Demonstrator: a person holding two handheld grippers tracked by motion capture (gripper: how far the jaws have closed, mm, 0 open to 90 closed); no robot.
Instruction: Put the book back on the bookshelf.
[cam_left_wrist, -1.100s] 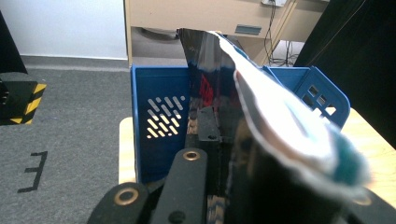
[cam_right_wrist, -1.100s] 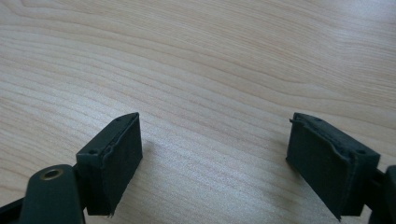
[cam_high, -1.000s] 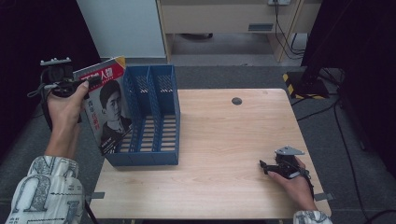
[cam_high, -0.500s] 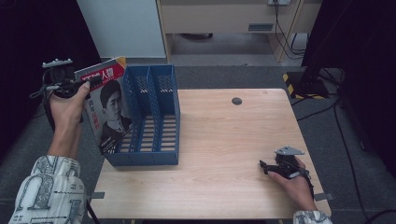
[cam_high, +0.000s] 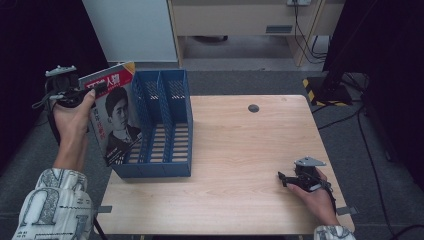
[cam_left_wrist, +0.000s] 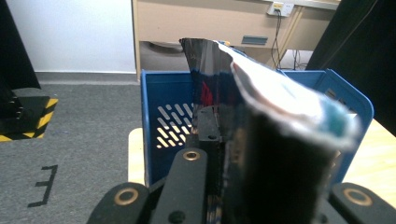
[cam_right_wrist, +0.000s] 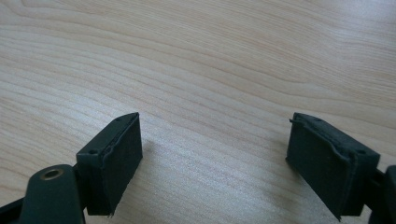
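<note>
Holding as before: left tool pinching magazine beside file rack; right tool spread, unmoved.

A: Where does the file rack stand?
B: On the table, at its left side, reaching from the near-left part back to the far edge.

A: And the magazine?
B: Against the rack's left wall, outside it, tilted, hanging past the table's left edge. The left gripper grips its top corner, out to the left.

A: The right gripper?
B: Low on the table's near-right part, well apart from the rack, jaws pointing left.

A: Anything behind?
B: A small round hole near the far edge.
</note>
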